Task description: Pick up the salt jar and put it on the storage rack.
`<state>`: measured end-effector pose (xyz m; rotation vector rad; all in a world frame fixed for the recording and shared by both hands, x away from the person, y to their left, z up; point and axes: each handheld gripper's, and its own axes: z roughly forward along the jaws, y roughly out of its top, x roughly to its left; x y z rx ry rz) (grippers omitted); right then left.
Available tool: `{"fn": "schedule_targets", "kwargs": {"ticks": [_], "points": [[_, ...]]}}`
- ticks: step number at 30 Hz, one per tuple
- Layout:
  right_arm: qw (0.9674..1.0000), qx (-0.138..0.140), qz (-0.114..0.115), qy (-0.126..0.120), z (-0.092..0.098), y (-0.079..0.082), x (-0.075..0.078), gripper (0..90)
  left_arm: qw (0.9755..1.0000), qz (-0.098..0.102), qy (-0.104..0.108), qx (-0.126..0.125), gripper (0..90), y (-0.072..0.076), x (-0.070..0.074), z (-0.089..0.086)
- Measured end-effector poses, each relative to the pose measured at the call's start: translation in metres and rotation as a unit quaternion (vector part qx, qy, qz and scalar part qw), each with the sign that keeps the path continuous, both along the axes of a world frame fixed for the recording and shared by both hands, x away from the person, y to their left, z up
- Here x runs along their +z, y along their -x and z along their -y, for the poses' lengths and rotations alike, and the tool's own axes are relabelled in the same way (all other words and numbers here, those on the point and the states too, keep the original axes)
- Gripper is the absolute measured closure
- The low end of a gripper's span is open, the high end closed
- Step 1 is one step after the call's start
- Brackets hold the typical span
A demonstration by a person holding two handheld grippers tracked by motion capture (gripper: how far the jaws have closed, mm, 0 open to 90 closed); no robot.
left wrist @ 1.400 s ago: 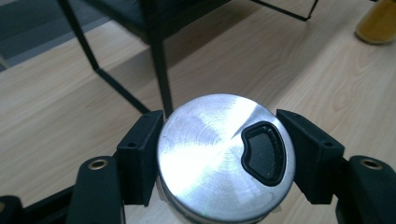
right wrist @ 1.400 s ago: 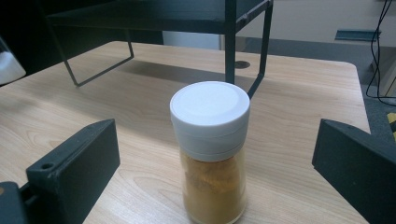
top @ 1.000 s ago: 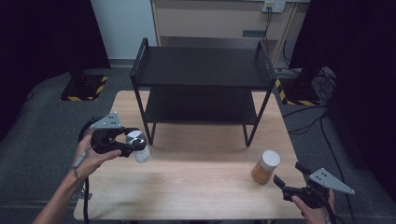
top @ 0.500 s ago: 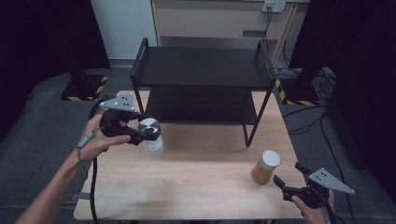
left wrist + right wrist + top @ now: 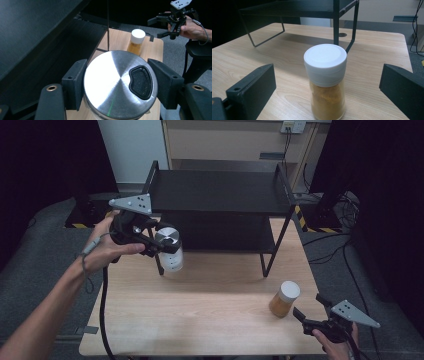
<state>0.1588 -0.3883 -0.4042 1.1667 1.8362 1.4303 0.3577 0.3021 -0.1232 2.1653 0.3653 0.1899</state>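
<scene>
Shaker [image 5: 120,82] lid's black spout flap shows from left gripper [image 5: 120,85] view.

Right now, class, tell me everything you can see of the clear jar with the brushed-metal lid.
The clear jar with the brushed-metal lid is held above the wooden table, upright, in front of the black shelf. Its round silver lid has a black kidney-shaped inset near one edge. The body below looks pale and translucent; its contents cannot be told. The left gripper clamps it, one black pad on each side of the lid.
</scene>
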Motion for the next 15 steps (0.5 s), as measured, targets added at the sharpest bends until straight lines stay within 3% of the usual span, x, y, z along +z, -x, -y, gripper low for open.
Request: {"fn": "schedule_targets", "kwargs": {"ticks": [15], "points": [[1.0,0.001,-0.005,-0.005,0.001,-0.003,-0.002,1.2,0.9998,0.009,0.018,0.005,33.4,-0.017,0.048,0.001]]}}
